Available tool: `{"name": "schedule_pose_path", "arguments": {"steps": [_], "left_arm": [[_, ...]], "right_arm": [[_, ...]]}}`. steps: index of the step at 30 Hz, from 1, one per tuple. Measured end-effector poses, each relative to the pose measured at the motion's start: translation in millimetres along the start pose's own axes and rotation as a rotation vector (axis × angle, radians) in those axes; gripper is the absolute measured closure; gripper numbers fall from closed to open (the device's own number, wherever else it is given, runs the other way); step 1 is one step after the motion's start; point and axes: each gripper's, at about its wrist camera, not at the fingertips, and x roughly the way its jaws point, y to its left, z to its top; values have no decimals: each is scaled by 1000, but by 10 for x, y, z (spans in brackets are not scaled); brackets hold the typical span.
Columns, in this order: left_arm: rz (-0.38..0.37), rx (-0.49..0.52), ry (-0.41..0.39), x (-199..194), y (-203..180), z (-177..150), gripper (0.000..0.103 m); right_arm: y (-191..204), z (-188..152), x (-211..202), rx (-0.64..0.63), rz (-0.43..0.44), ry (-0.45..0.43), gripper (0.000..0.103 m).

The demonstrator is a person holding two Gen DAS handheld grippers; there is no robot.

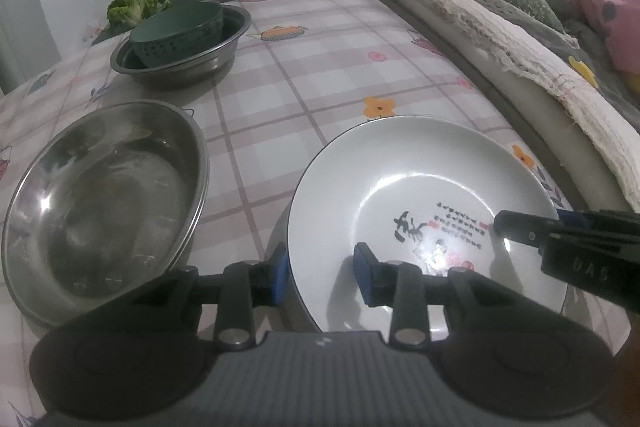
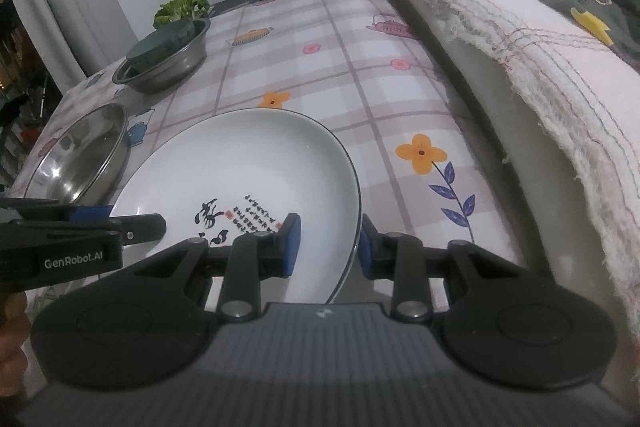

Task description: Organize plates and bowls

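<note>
White plate (image 1: 404,179) sitting on checked tablecloth (image 1: 304,67); I'm straddling its rim with left gripper (image 1: 322,273) and right gripper (image 2: 330,247), can't tell if pads pressing.

White plate (image 1: 420,171): glazed ceramic, glossy, with printed black lettering. Steel bowl (image 1: 100,203): polished metal, reflective, faintly scuffed. Green basket (image 1: 180,35): matt perforated plastic, inside a duller metal basin (image 1: 200,67). Counter (image 1: 300,75): smooth checked cloth. Towel (image 2: 500,27): rough, frayed fabric.
</note>
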Motion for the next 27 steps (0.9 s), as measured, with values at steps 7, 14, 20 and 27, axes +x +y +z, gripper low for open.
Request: {"name": "schedule_pose_path", "arguments": {"steps": [7,14,20,27], "left_arm": [[-8,-13,2,-26,15,13,69],[-15,-7,-4,-67,-3,15,69],[-22,-13,-18,-120,13,27,68],[-20,-13,-34,-182,11,55,69]], "right_arm": [[7,15,-14,5,-8,-3,73],[-16,31,-61,14,-9,-13,73],[5,70,-115,12,-18,-23,73],[25,110,-202,12,-15,-50,73]]}}
